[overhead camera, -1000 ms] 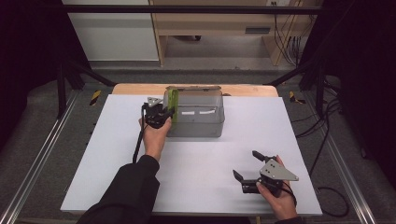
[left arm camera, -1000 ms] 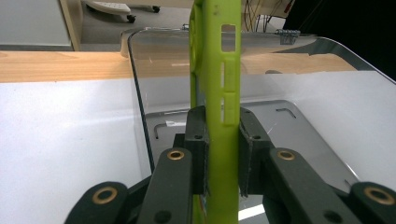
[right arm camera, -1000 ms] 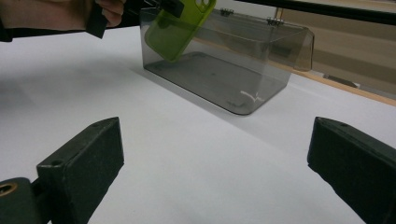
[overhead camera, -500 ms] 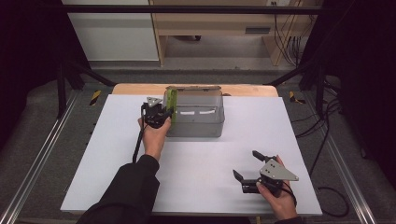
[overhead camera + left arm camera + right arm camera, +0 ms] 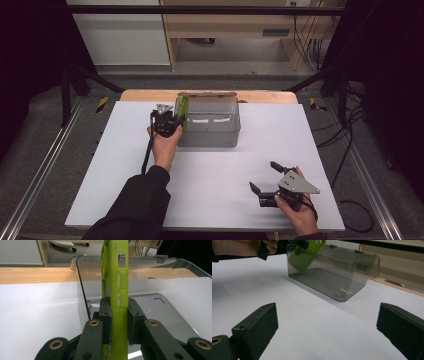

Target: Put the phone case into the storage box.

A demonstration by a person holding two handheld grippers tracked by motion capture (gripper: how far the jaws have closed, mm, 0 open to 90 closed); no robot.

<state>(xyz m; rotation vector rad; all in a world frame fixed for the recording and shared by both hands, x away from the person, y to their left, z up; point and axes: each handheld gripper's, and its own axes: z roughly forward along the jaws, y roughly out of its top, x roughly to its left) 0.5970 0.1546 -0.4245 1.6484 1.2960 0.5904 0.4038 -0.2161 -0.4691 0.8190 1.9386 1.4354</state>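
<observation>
While the left gripper clamps the green phone case over the clear box, lowering it inside looks next; right gripper idles wide.

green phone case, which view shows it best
The left gripper view: the green phone case stands edge-on, clamped between the jaws. The right gripper view shows its flat back over the clear box; the high view shows a sliver.

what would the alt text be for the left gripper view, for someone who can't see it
Two black jaws of the left gripper are shut on the edge of an upright lime-green phone case, held at the near wall of a clear smoky plastic box. The box sits on a white table, with a wooden edge behind.
</observation>
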